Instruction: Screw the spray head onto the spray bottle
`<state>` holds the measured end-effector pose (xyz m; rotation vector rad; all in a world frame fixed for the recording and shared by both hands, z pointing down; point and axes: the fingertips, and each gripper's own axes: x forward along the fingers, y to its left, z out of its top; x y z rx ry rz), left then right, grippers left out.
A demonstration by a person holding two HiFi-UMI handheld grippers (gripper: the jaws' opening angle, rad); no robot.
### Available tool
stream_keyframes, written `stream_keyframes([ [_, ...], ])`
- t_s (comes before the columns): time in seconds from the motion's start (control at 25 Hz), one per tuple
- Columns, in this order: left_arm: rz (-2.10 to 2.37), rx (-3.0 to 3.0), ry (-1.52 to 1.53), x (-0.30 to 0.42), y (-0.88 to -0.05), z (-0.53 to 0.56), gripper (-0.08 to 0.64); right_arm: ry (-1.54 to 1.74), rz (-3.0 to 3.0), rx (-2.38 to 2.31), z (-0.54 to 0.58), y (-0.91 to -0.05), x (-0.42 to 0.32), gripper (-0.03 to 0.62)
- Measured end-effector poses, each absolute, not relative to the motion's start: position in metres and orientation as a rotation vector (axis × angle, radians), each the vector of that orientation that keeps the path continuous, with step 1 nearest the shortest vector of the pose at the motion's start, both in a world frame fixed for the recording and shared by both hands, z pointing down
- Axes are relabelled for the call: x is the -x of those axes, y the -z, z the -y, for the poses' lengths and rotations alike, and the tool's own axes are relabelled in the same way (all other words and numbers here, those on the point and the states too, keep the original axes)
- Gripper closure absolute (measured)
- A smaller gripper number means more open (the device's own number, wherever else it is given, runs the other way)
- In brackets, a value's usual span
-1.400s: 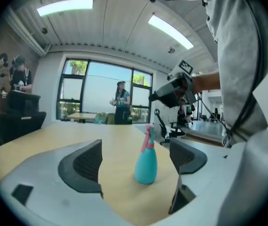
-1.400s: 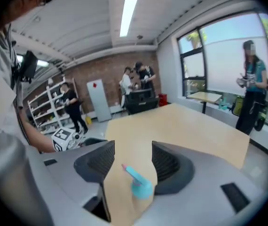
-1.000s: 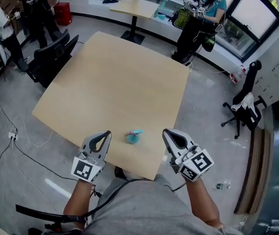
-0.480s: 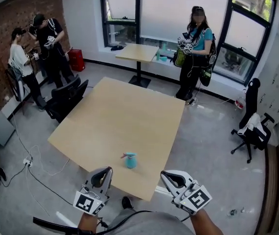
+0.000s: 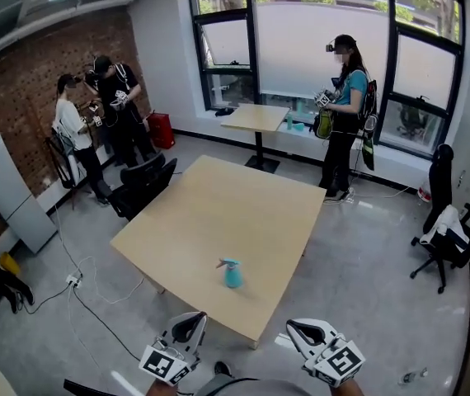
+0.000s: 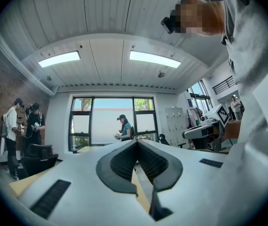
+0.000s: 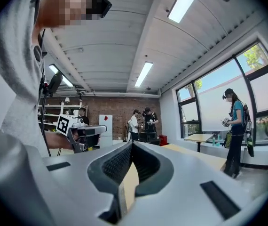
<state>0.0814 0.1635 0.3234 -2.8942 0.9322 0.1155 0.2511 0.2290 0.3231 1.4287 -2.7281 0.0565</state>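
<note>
We hold the left tongs (image 5: pixel 190 320) and the right tongs (image 5: pixel 303 329) low at 6 o'clock in the head view, off the tabletop (image 5: pixel 218 205) and well apart from each other. Both are pressed together with nothing between them, as each gripper view shows. The teal spray bottle (image 5: pixel 233 276) stands upright near the tabletop's 6 o'clock corner, at 12 o'clock from our tongs and clear of them. The spray head (image 5: pixel 227 263) sits on top of it, its nozzle pointing toward 9 o'clock. A black chair (image 5: pixel 144 184) stands at the tabletop's 10 o'clock side. Beyond it, two people (image 5: pixel 95 114) stand by the brick wall. Another person (image 5: pixel 346 114) stands at 1 o'clock beside a smaller table (image 5: pixel 256 118).
</note>
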Motion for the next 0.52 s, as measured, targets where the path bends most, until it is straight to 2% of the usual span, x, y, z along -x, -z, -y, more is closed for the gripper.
stream_keyframes([
  [0.52, -0.967, 2.844, -0.14, 0.001, -0.288, -0.214, 0.557, -0.001, 2.695, -1.565, -0.279, -0.302, -0.221, 0.588],
])
